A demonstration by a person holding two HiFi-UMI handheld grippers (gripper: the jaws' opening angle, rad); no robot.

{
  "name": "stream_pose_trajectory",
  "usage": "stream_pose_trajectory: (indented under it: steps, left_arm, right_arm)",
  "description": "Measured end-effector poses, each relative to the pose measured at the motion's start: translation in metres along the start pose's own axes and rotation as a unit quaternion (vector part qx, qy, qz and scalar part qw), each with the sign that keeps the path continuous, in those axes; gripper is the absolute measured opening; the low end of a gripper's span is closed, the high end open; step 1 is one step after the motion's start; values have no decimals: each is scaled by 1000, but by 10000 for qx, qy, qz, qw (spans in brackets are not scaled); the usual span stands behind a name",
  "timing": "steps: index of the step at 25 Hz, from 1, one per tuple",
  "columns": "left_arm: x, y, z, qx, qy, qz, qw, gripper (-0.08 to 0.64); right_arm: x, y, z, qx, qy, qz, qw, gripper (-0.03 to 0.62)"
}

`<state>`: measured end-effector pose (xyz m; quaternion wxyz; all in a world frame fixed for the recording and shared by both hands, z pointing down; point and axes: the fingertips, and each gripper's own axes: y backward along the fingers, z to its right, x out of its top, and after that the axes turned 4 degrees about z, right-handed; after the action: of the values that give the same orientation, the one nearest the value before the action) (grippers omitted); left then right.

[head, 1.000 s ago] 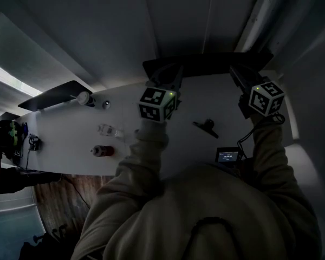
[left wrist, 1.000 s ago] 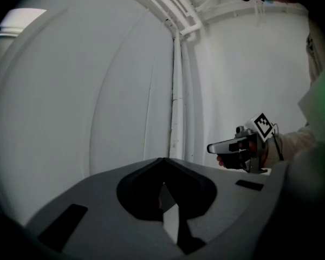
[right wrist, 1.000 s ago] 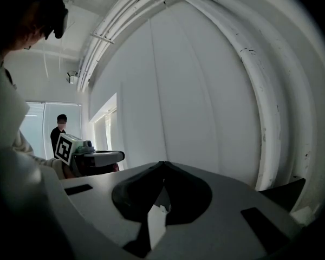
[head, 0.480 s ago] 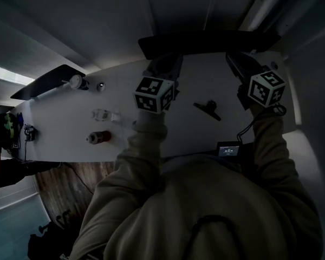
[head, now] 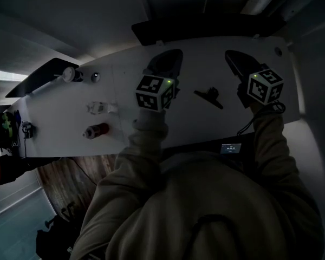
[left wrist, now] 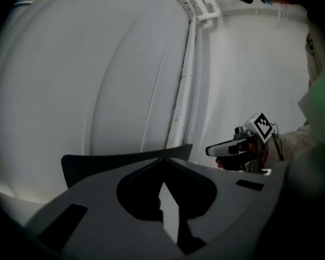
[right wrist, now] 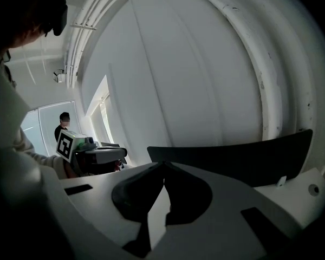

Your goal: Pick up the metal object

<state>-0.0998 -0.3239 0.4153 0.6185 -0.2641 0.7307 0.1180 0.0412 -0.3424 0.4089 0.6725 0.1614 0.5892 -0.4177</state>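
You hold both tools off the work: your left gripper and your right gripper each have their jaws pressed together tip to tip with nothing between them. Both point over the far side of the white table towards the long black panel and the wall. The small dark T-shaped metal object, which I take to be the piece you want, lies flat on the table between the two grippers. It is nearer to you than either pair of jaw tips, and neither gripper view shows it. That is the first risk: if you come down with the jaws as they are, the closed tips will only shove the metal object across the smooth top. Open whichever gripper you choose before you descend. The second risk is aim: the piece is low and thin, so jaws that arrive too high may close on air, and jaws that arrive steeply may dig into the table and skid. Its uneven shape could also let it pivot or slip if you grip one arm alone, and the dim light makes its outline hard to judge. The clear small container and the reddish-brown cylinder lie well apart to your left, so they are unlikely to interfere.
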Motion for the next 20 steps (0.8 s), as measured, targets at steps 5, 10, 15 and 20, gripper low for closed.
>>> stream_pose_trajectory:
  steps: [5,10,15,20]
  left_arm:
    - [-26,-1,-3,65,186,-141,9997,5]
    - [-48,-4,1,42,316,-289,9991,5]
    - [-67,-7,4,11,347,-413,9985,5]
    - [-86,-9,7,-32,444,-542,9975,5]
  right_arm:
    - [-26,1,7,-41,-128,-162,9998,19]
    - [-51,1,12,-71,-291,-316,9990,20]
    - [-68,0,18,-98,-382,-387,9985,20]
    - [-87,1,24,-143,-473,-513,9975,20]
